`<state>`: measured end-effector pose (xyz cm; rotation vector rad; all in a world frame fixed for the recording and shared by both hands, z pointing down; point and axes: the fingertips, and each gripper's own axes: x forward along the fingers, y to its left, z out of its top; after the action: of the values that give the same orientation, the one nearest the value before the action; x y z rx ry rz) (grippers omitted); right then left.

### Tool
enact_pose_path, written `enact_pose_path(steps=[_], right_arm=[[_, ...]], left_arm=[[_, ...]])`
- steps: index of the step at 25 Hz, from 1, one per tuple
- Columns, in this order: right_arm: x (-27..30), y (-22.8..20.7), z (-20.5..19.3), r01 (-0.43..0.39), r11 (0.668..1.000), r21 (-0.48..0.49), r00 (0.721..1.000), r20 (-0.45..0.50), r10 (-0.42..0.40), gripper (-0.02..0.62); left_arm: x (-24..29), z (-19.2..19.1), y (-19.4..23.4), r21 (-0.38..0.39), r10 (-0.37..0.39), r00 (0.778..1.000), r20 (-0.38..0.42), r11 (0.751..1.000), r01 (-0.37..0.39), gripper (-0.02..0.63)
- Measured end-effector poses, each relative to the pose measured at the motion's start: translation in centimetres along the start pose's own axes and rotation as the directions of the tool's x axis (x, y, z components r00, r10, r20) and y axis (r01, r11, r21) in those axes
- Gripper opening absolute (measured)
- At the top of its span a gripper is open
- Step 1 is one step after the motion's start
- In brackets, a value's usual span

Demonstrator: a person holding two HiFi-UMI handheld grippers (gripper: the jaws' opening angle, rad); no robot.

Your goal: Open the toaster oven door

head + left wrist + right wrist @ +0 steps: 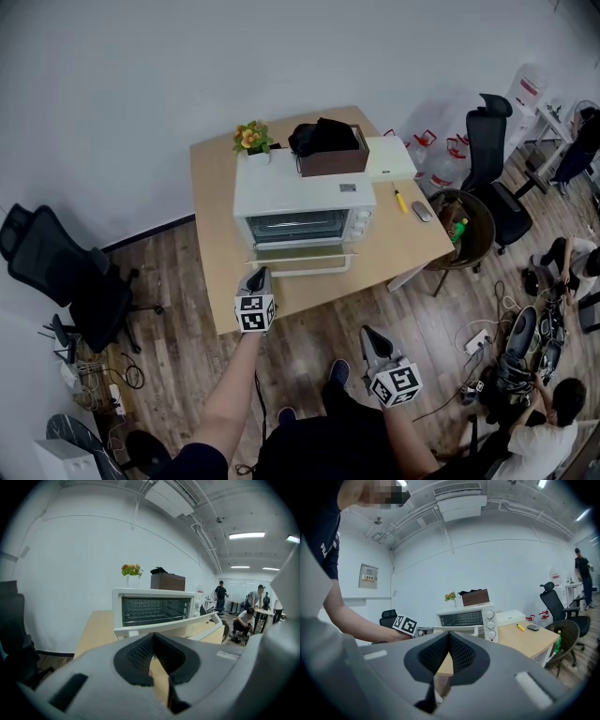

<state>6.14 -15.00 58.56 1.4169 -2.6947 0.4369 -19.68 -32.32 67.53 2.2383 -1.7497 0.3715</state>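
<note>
2 closed, empty grippers hover off the front edge of the table (pixel 212 192) (left gripper (pixel 258 273) nearer than right gripper (pixel 368 332)), probably because the toaster oven door (pixel 298 259) lies open.

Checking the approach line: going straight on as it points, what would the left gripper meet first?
Probably the toaster oven's door handle, just ahead of the left gripper; depth is unclear.

wall (pixel 141 94) white | floor (pixel 187 272) wood planks | table (pixel 211 187) light wood | black chair (pixel 66 267) left
</note>
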Motion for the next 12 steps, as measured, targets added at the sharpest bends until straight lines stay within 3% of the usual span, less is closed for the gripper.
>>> enact_pose_path(steps=[12], right_arm=[[0.1,-0.3,-0.1,-0.007,1.000,0.003,1.000,-0.003,0.007,0.011]], left_arm=[[-0.4,-2.4,-0.5,-0.023,0.004,0.999,-0.053,1.000,-0.005,-0.005]])
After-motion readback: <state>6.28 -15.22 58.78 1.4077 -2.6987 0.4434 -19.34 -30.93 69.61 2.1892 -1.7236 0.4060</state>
